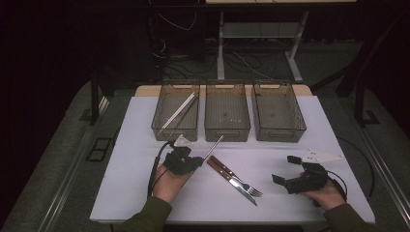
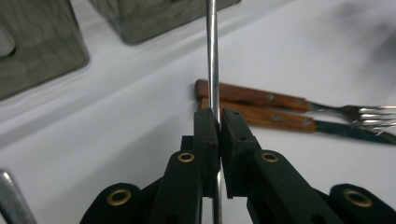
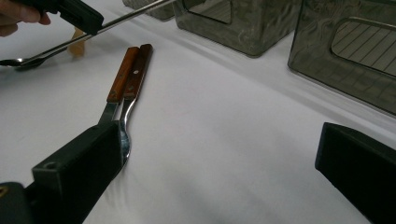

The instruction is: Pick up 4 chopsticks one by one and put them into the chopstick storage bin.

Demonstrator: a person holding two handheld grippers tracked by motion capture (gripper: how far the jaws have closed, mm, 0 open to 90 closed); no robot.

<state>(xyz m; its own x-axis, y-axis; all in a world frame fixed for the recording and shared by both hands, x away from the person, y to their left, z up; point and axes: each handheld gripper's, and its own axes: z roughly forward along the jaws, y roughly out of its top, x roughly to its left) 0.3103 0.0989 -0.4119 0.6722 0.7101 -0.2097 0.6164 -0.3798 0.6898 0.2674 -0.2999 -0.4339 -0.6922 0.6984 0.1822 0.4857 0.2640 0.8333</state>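
My left gripper [image 1: 186, 162] is shut on the thin metal handle of a spoon [image 1: 213, 147]. The handle slants up toward the middle bin [image 1: 227, 133]. In the left gripper view the pads [image 2: 205, 133] pinch that handle [image 2: 212, 56], which runs straight up between them. In the right gripper view the spoon's bowl [image 3: 18, 61] hangs just above the table. A wooden-handled knife [image 1: 231, 179] and fork [image 1: 241, 181] lie side by side mid-table. My right gripper [image 1: 283, 168] stands open to their right, holding nothing, its jaws wide apart [image 3: 219, 163].
Three translucent grey bins stand in a row at the back of the white table [image 1: 314, 130]. The left bin [image 1: 174, 133] holds pale chopsticks [image 1: 178, 111]; the right bin [image 1: 280, 134] looks bare. Desk legs and cables lie on the floor beyond the table.
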